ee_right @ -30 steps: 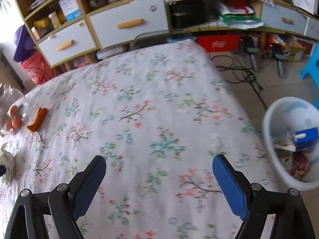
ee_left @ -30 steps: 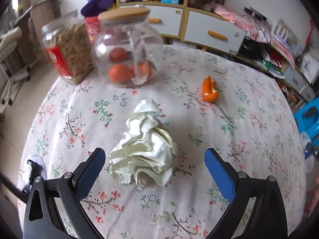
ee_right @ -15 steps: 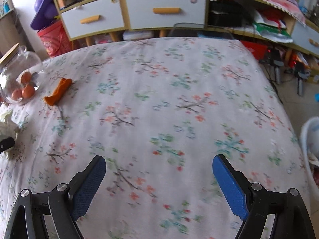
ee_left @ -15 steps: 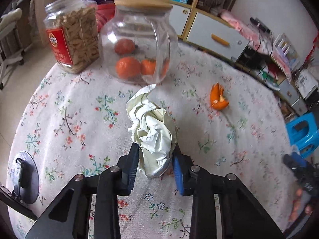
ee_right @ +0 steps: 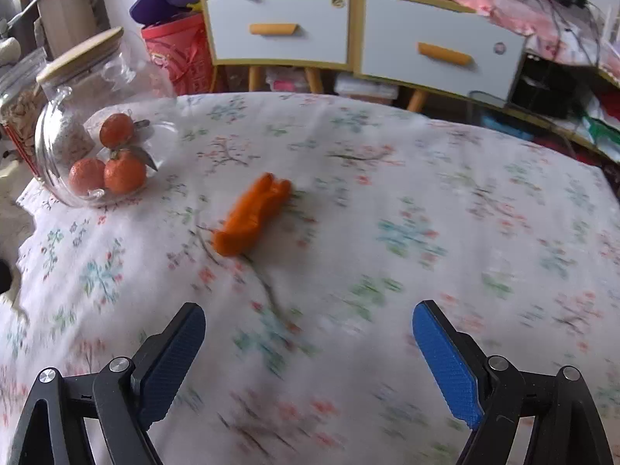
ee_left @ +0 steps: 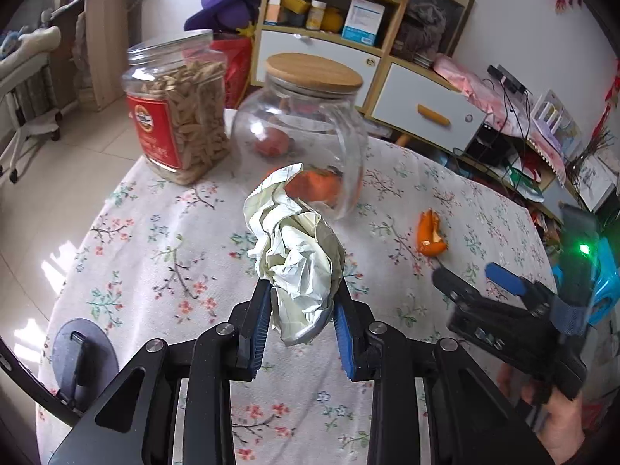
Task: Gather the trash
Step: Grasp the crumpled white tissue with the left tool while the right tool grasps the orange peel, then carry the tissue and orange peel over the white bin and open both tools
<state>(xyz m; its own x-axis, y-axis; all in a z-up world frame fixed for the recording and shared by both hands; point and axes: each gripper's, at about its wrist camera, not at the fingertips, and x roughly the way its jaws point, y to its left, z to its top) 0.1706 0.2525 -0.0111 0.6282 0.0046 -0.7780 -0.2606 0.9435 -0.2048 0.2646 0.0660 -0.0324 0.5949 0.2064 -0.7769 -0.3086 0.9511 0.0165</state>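
My left gripper (ee_left: 300, 306) is shut on a crumpled white paper ball (ee_left: 296, 255) and holds it above the flowered tablecloth (ee_left: 155, 240). An orange peel (ee_left: 429, 234) lies on the cloth to the right of the paper; it also shows in the right wrist view (ee_right: 252, 215), ahead and left of centre. My right gripper (ee_right: 310, 341) is open and empty, low over the cloth short of the peel. It also appears in the left wrist view (ee_left: 476, 275), at the right near the peel.
A glass jar with a wooden lid holding oranges (ee_left: 302, 135) (ee_right: 93, 135) and a plastic jar of seeds (ee_left: 178, 108) stand at the far left of the table. A round grey disc (ee_left: 83, 356) lies at the near left edge. Drawers (ee_right: 438, 42) stand beyond the table.
My left gripper closed on the paper ball and lifted it off the cloth. My right gripper swung left from the bin side across the table towards the orange peel.
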